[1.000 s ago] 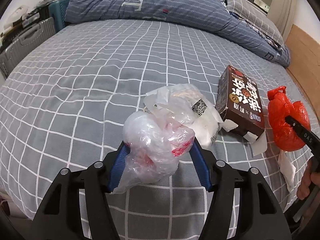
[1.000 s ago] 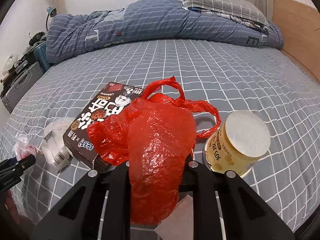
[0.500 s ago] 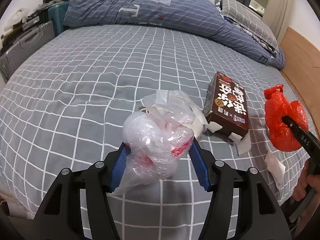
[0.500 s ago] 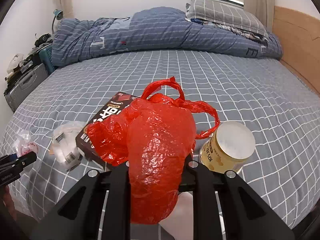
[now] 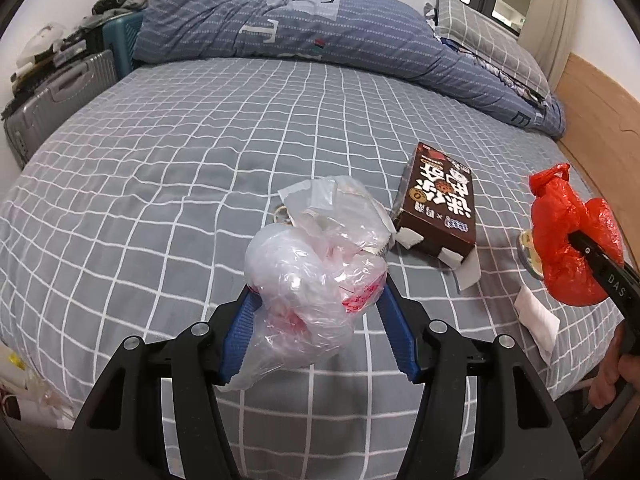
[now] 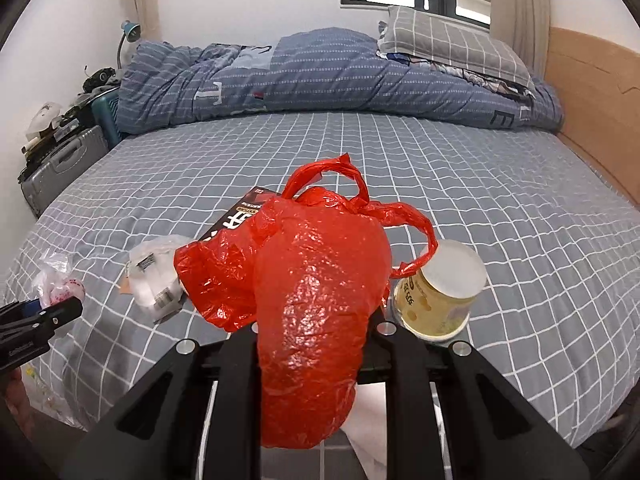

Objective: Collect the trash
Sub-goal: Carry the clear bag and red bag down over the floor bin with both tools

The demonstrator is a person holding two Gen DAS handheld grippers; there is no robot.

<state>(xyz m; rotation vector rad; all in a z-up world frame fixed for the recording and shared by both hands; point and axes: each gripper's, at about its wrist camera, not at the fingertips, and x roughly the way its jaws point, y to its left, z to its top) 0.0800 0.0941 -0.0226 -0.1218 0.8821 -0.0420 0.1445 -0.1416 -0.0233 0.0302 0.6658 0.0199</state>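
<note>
Trash split between hands: left gripper (image 5: 316,312) clamped on clear plastic bag (image 5: 312,280), right gripper (image 6: 316,336) clamped on red bag (image 6: 308,280), both above bed (image 5: 160,168) for carrying off; brown box (image 5: 440,204), yellow cup (image 6: 436,300) remain beside red bag.

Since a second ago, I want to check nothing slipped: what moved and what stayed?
Both hands rose and drew back from the bed, carrying their loads. The left gripper keeps the clear plastic bag, the right gripper the red bag. The brown box, wrapper pile and cup stayed put.
</note>
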